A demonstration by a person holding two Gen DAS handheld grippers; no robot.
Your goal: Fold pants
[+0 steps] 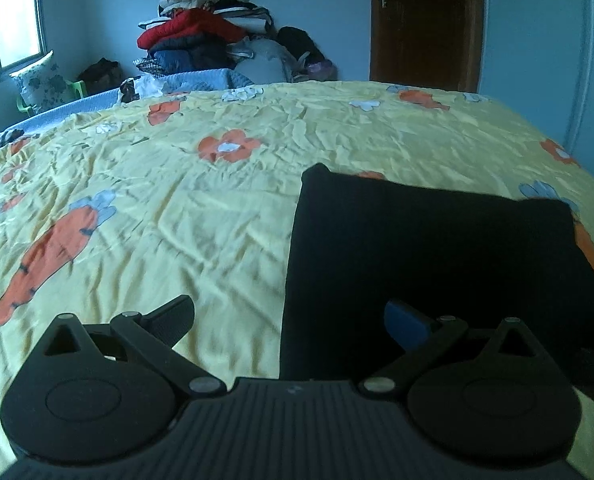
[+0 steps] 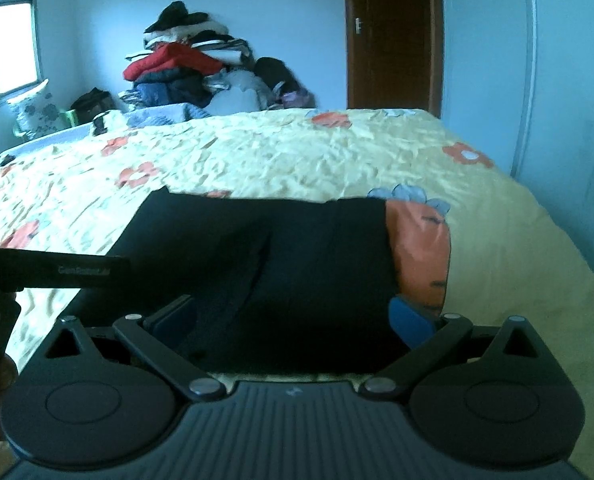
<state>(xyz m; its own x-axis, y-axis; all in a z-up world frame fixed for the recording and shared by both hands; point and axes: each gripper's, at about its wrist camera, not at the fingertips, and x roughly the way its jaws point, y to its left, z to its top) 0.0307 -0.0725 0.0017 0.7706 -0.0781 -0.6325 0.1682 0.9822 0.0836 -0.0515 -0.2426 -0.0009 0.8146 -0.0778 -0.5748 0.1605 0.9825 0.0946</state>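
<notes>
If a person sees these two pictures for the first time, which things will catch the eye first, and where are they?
First the black pants, folded into a compact rectangle on the near part of the yellow flowered bedspread. Both the left gripper and the right gripper are open and hold nothing. Behind the bed, a tall pile of clothes with a red jacket stands against the far wall, left of a brown door.

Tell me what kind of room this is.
Most likely a home bedroom: a bed under a wrinkled yellow floral bedsheet, a heap of piled clothes against the far wall, and a brown wooden door.
</notes>
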